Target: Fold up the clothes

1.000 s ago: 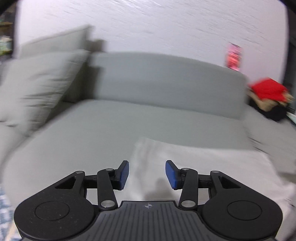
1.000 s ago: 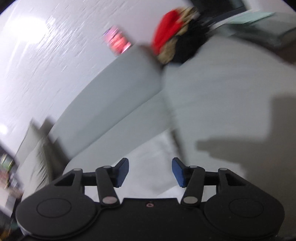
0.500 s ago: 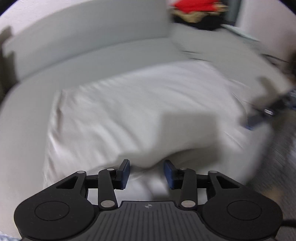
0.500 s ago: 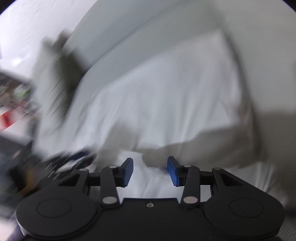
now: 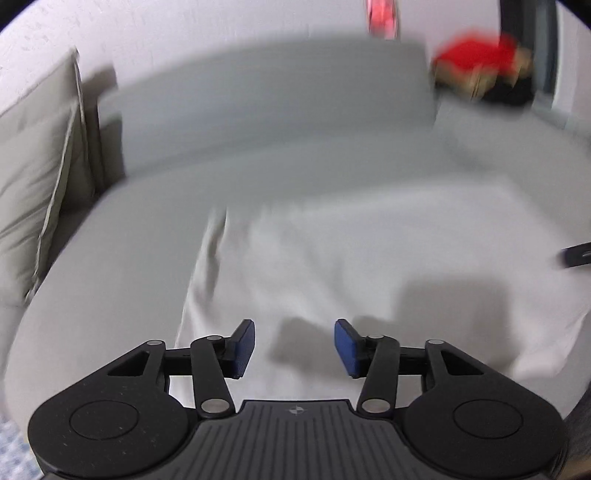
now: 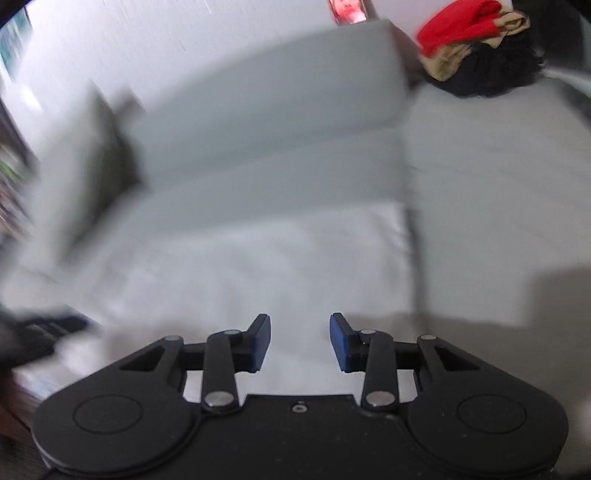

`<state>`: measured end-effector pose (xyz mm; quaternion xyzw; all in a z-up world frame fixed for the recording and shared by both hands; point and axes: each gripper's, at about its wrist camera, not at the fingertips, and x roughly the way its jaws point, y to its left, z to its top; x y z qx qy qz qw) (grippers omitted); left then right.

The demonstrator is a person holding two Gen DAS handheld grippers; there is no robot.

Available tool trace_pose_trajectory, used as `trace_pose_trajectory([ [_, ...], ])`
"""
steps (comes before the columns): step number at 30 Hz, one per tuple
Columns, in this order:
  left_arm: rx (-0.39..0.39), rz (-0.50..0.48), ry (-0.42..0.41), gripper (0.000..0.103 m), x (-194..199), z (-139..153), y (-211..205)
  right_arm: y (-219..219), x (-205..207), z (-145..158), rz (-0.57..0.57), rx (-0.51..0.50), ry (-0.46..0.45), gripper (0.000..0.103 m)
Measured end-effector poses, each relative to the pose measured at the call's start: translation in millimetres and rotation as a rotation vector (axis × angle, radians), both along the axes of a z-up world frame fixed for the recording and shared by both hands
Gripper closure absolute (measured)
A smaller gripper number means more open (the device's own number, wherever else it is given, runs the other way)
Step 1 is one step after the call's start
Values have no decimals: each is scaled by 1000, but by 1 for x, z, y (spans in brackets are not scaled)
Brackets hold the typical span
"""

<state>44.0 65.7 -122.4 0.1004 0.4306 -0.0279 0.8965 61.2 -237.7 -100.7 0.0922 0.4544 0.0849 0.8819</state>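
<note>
Below, a white cloth (image 5: 369,266) lies spread on the sofa (image 5: 258,122), reaching toward 12 o'clock past both grippers. Left gripper (image 5: 294,347) is opening and right gripper (image 6: 300,341) closing, neither pinching fabric.

Grey sofa (image 5: 258,122) against a white textured wall (image 5: 184,33), beige cushion (image 5: 33,155) at its left end
</note>
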Motion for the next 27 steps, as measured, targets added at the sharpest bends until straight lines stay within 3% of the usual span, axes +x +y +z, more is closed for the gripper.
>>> trace_pose_trajectory([
  [1,14,16,47,56,-2,-5,1,-2,-1,-10,-26,-24,77,68],
  [3,-24,44,71,56,-12,-2,12,-16,-15,-12,-107,-29,115,68],
  [5,-75,66,77,56,-24,5,23,-31,-29,-9,-172,-32,118,66],
  [7,-167,97,12,56,-34,17,37,-44,-39,-3,-185,59,81,66],
  [9,-223,146,-78,54,-33,30,47,-52,-45,7,-175,179,18,63],
  [12,-225,222,-168,44,-20,47,58,-35,-40,25,-119,270,-61,54],
  [15,-234,264,-181,40,4,53,68,-11,-18,33,-35,364,-49,36],
  [18,-253,301,-146,40,37,50,83,17,9,31,30,406,3,31],
  [22,-329,348,-99,50,82,37,106,48,61,3,79,417,83,35],
  [23,-353,354,-91,62,90,33,112,52,69,-6,91,428,105,38],
  [24,-380,355,-83,74,97,30,118,55,75,-14,101,443,131,48],
  [25,-407,354,-76,76,105,28,122,56,79,-24,101,459,155,56],
  [27,-451,355,-75,75,121,25,128,55,78,-43,63,469,205,60],
])
